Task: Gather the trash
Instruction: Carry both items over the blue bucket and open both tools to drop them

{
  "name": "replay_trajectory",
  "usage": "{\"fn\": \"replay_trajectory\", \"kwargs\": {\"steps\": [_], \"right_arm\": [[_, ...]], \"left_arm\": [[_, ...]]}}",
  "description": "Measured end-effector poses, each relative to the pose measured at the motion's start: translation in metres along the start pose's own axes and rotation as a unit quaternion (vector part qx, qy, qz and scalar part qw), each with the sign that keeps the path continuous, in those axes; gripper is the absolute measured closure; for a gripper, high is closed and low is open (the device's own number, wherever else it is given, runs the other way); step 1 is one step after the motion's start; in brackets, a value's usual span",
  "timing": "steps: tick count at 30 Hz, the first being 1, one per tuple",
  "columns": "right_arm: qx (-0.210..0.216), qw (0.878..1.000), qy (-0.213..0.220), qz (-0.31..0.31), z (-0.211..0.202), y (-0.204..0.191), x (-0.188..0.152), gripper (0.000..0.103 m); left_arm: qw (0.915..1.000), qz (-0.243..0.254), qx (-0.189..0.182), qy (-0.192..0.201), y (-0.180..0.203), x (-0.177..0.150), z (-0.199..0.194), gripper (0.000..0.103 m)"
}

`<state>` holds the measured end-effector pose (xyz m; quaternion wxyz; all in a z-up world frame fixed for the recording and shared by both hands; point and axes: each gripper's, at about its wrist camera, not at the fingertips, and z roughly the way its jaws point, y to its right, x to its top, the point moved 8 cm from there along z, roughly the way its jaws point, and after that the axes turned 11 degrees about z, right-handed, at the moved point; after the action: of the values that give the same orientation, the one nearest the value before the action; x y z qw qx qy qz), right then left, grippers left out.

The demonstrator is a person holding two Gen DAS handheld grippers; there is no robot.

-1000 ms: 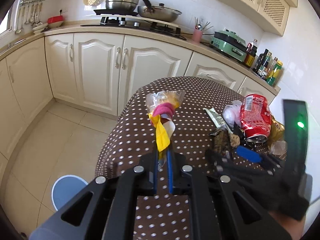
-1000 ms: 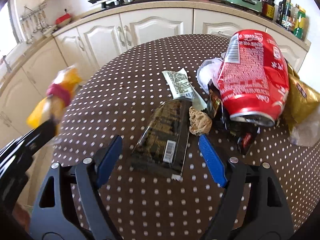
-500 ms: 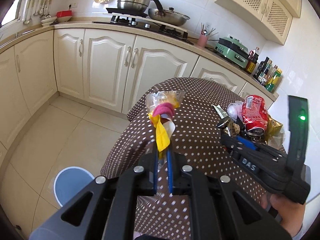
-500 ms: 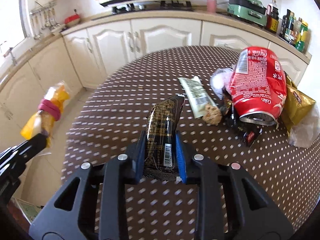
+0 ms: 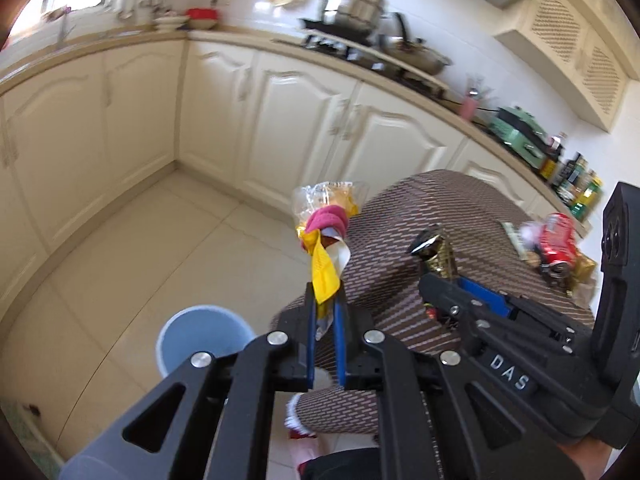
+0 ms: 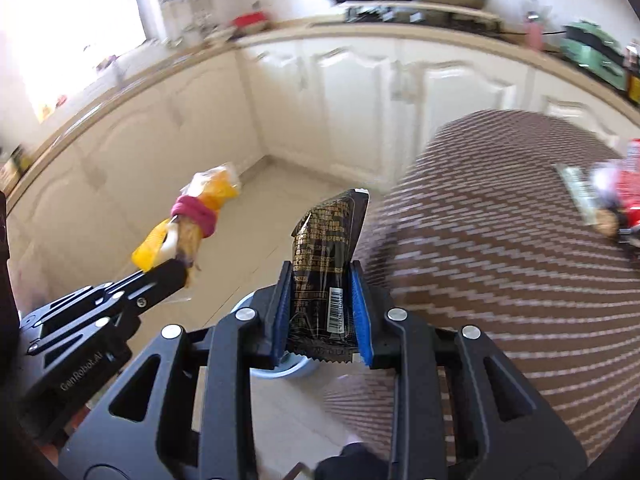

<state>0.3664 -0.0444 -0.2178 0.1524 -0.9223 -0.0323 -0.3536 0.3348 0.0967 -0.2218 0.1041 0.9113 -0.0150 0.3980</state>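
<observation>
The left gripper [image 5: 323, 312] is clenched on the tail of a yellow bag [image 5: 325, 240], which sticks out ahead of its tips with a pink band around the middle. The right gripper [image 6: 322, 312] grips a black wrapper [image 6: 326, 256] by its lower half, the barcode end between the pads. Both pieces look light, thin and crinkly, probably slippery film, so a pinch low on a flat part seems the safest hold; a loose grip could let them slide out.

The bin [image 5: 204, 340] stands on the floor below and left of the left gripper, and just under the right one. The table [image 6: 500, 264] edge lies close on the right; the floor ahead is open. More trash, a red can [image 5: 558, 238] among it, sits on the table far right.
</observation>
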Motion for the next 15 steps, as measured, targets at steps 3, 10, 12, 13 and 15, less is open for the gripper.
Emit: {"fn": "replay_trajectory", "kwargs": {"steps": [3, 10, 12, 13, 15], "right_arm": [[0.015, 0.999, -0.031, -0.021, 0.033, -0.032, -0.021, 0.076], [0.028, 0.992, -0.114, -0.035, 0.118, -0.069, -0.075, 0.076], [0.029, 0.99, -0.138, -0.032, 0.143, -0.073, -0.088, 0.076], [0.027, 0.988, -0.148, -0.03, 0.157, -0.076, -0.092, 0.076], [0.024, 0.987, -0.158, -0.027, 0.174, -0.075, -0.096, 0.076]], "left_arm": [[0.9992, -0.025, 0.021, -0.024, -0.041, -0.022, 0.011, 0.096], [0.9911, -0.082, 0.043, -0.096, -0.117, -0.078, 0.063, 0.096], [0.9875, -0.093, 0.046, -0.119, -0.133, -0.092, 0.083, 0.096], [0.9859, -0.095, 0.047, -0.13, -0.139, -0.097, 0.092, 0.096], [0.983, -0.102, 0.049, -0.145, -0.151, -0.106, 0.112, 0.096]]}}
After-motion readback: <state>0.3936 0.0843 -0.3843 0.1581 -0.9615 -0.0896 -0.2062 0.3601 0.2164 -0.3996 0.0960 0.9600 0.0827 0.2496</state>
